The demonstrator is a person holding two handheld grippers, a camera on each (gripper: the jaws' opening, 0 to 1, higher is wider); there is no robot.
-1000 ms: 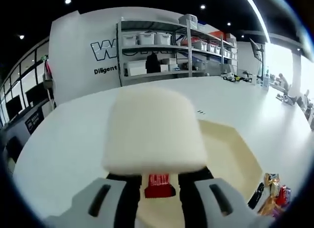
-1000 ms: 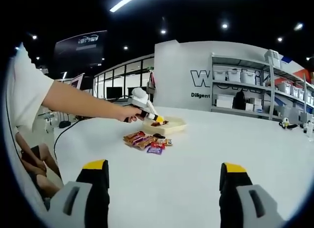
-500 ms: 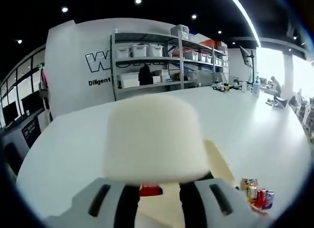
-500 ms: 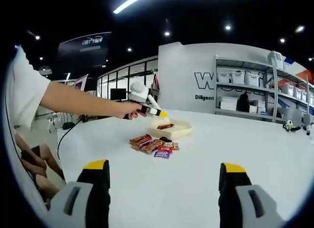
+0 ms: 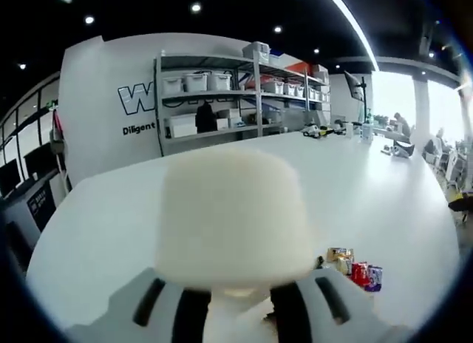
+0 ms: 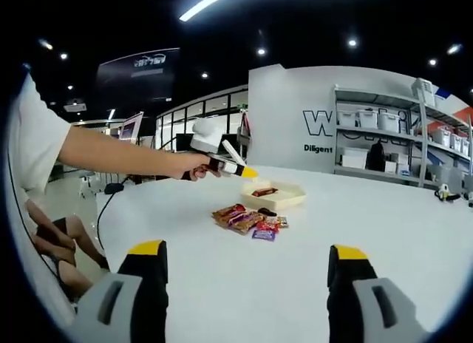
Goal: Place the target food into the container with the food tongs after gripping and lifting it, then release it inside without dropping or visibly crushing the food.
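A shallow cream container [image 6: 284, 200] stands on the white table in the right gripper view, with a red snack bar [image 6: 264, 191] lying in it. My left gripper [image 6: 247, 172], in a person's hand, hovers left of and above the container with nothing at its yellow tips. In the left gripper view a pale blurred block [image 5: 230, 210] close to the lens hides the fingertips. Below it the left gripper [image 5: 240, 307] shows a gap between its jaws, with a strip of the container [image 5: 238, 321] seen through it. My right gripper [image 6: 247, 250] is wide open and holds nothing.
Several wrapped snacks [image 6: 247, 219] lie in a loose pile on the table [image 6: 295, 291] in front of the container, and appear as snacks [image 5: 353, 267] at the lower right. The person's bare arm [image 6: 118, 154] reaches in from the left. Shelves [image 6: 392, 136] line the far wall.
The left gripper has lifted and drawn back from the container; the red bar that showed between its jaws stays in the container. The right view has shifted slightly.
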